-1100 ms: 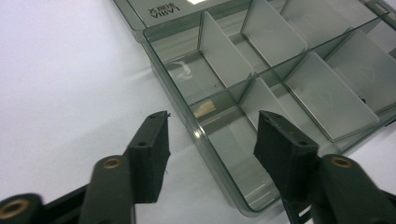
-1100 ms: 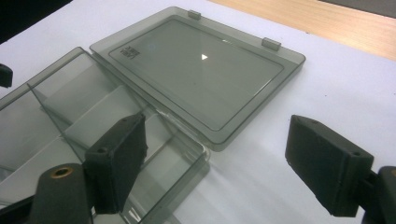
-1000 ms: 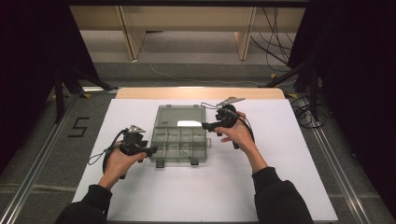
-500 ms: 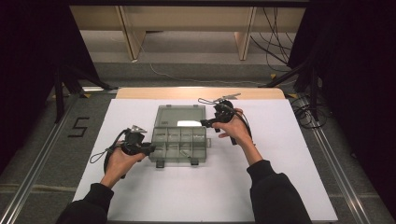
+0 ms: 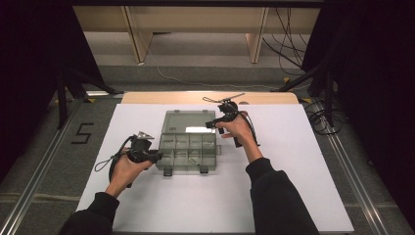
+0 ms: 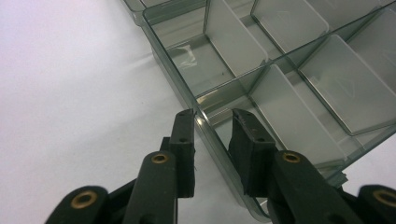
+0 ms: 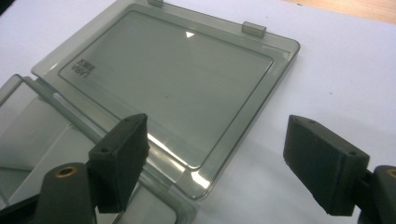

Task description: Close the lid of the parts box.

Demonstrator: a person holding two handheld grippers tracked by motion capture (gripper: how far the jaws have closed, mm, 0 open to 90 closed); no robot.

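A clear grey compartment box (image 5: 188, 152) lies open on the white table, its lid (image 5: 190, 121) folded flat on the far side. The compartments (image 6: 280, 74) look empty. My left gripper (image 5: 157, 156) is at the box's left wall near the front. In the left gripper view its jaws straddle that wall (image 6: 208, 135), closed in on it (image 6: 212, 140). My right gripper (image 5: 215, 123) hovers over the lid's right edge. In the right gripper view it stands wide open (image 7: 217, 154), with the lid's corner (image 7: 201, 184) between the jaws and nothing held.
The white sheet (image 5: 293, 171) covers the table, with bare room right of and in front of the box. A wooden strip (image 5: 147, 98) runs along the far edge. Cables (image 5: 318, 117) lie off the table's right side, and a "5" mark (image 5: 82, 133) is on the floor at left.
My left gripper has slid right up to the box's left wall. The right gripper has shifted slightly left over the lid's edge.
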